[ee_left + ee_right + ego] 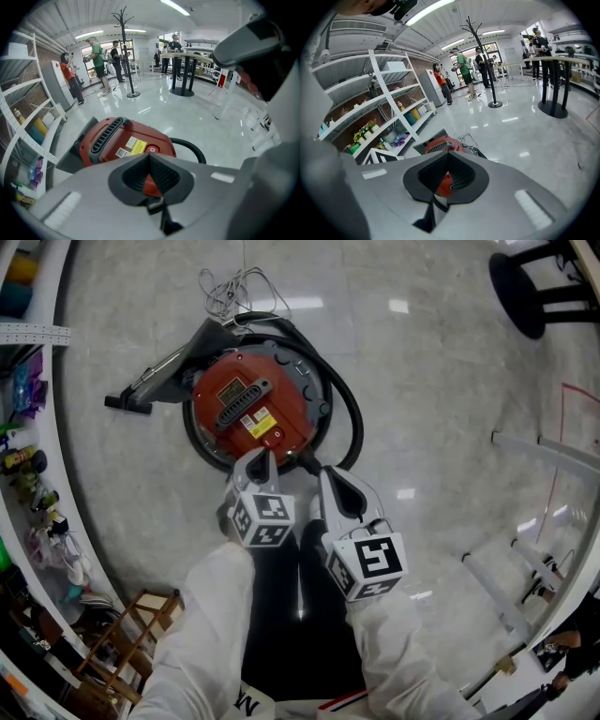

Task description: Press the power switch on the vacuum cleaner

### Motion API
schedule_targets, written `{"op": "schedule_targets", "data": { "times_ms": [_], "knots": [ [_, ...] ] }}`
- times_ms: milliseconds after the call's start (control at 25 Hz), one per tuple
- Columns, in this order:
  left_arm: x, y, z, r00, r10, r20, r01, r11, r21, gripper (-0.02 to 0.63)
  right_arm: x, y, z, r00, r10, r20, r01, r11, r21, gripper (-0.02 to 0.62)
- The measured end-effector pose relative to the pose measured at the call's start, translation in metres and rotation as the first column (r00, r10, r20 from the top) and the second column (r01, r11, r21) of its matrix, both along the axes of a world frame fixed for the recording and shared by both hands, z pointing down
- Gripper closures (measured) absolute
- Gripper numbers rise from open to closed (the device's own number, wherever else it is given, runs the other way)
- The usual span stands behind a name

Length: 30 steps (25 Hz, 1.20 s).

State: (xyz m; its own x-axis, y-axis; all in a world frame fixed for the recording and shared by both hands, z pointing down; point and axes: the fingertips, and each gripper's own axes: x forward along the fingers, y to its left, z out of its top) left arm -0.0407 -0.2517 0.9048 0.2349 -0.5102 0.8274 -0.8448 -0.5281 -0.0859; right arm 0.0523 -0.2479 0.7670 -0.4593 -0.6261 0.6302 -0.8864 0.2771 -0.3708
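Observation:
A round red vacuum cleaner (250, 408) sits on the pale floor, with a black grille handle and a yellow label on top. Its round power switch (277, 437) is at the near edge, also visible in the left gripper view as the switch (152, 150). My left gripper (260, 461) is shut, its tip just short of the switch over the vacuum's near rim. My right gripper (330, 476) is shut too, beside the left one, above the black hose (354, 425). The red body (443, 145) shows past the right jaws.
A black floor nozzle and tube (150, 387) lie left of the vacuum, and a coiled cable (228, 289) lies beyond it. White shelving (37, 474) curves along the left. A black stand base (525, 287) is at top right. People (98, 61) stand far off.

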Motion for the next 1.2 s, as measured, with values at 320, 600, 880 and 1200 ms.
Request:
{"op": "schedule_targets", "data": {
  "times_ms": [320,600,880,1200],
  "knots": [
    [-0.004,-0.007,0.016,0.999,0.023,0.047,-0.020,0.998,-0.059,0.606,-0.002,0.008,0.004,1.000,0.004,0.005,-0.004,1.000,-0.018,0.595],
    [-0.005,-0.006,0.025,0.997,0.024,0.070,-0.016,0.994,-0.108,0.606,0.002,0.011,0.009,1.000,0.012,0.005,-0.012,0.999,-0.038,0.595],
    [-0.005,-0.007,0.025,0.997,0.017,0.072,-0.009,0.994,-0.112,0.606,0.003,0.006,0.011,1.000,0.018,0.007,-0.018,0.999,-0.041,0.595],
    [-0.004,-0.007,0.023,0.998,-0.007,0.060,0.014,0.993,-0.115,0.606,0.001,0.005,0.011,1.000,0.007,0.007,-0.007,0.999,-0.047,0.595]
  ]
}}
